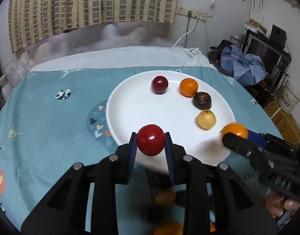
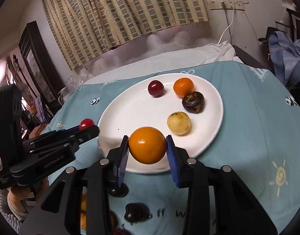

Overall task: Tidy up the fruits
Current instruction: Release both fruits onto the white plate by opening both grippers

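- White plate (image 1: pixel 130 105) (image 2: pixel 130 109): round, resting on a teal printed cloth (image 1: pixel 52 117) (image 2: pixel 257 127); serves as the landmark for every entry below.
- Left gripper (image 1: pixel 150 140) (image 2: pixel 85 129): blue-padded fingers pinching a bright red fruit (image 1: pixel 150 140) (image 2: pixel 86 123), held above the plate's near rim, at its left side as the right wrist view shows it.
- Right gripper (image 2: pixel 147 145) (image 1: pixel 233 135): fingers clamped on a large orange fruit (image 2: pixel 147 145) (image 1: pixel 235 130), held over the plate's near-right rim.
- Dark red fruit (image 1: pixel 159 84) (image 2: pixel 155 88): on the plate, far side, near centre.
- Small orange fruit (image 1: pixel 188 87) (image 2: pixel 183 87): on the plate, far right, just beside the dark red fruit's right.
- Dark brown fruit (image 1: pixel 202 100) (image 2: pixel 193 102): on the plate, touching or almost touching the small orange fruit, nearer the right rim.
- Pale yellow fruit (image 1: pixel 206 119) (image 2: pixel 178 123): on the plate, nearer than the brown one, right of centre.
- Loose fruits (image 2: pixel 136 212): dark and orange pieces on the cloth off the plate's near edge, partly hidden by the gripper frames; blurred in the left wrist view.
- Checked curtain (image 1: pixel 91 5) (image 2: pixel 122 9): hanging on the wall beyond the plate.
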`<state>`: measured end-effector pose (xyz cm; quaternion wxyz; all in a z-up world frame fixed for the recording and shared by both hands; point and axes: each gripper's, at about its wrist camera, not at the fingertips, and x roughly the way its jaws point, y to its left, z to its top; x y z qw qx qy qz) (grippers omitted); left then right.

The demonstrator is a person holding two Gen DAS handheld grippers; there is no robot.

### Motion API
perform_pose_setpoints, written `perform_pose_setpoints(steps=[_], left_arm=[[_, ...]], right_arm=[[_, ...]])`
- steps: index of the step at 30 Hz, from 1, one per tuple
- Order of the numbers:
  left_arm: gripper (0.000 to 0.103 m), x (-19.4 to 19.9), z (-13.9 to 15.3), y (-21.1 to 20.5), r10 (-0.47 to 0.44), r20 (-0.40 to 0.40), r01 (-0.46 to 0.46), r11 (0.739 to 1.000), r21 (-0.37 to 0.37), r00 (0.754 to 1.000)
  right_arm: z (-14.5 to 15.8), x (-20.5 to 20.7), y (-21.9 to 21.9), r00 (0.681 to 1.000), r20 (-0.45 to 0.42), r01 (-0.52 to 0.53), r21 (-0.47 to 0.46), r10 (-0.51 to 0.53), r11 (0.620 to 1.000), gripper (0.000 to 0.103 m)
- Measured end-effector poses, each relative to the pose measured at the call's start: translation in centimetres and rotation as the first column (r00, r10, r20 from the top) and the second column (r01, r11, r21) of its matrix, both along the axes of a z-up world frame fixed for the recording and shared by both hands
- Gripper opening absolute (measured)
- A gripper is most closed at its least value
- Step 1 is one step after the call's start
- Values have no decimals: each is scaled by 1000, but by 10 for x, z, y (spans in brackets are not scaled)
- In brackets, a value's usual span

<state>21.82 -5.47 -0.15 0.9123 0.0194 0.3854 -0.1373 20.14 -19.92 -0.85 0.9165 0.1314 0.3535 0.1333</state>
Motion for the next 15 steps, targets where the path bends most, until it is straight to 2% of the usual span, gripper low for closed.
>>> perform_pose_setpoints(steps=[2,5,8,15], left_arm=[[45,8,-5,0,8,-9,-8,1000,1,1000],[45,9,-12,10,23,-32,-24,999,-37,999],[45,-4,-10,27,43,-26,-45,997,-65,999],[50,-75,-15,66,78,-18,-79,995,-64,997]], right_arm=[[-1,-1,-2,1000,27,7,-18,-6,1000,66],[4,-8,-6,997,71,32,-40,-29,999,66],[7,-15,-11,998,57,28,11,-29,1000,66],[3,-54,-1,1000,6,1,35,-1,999,66]])
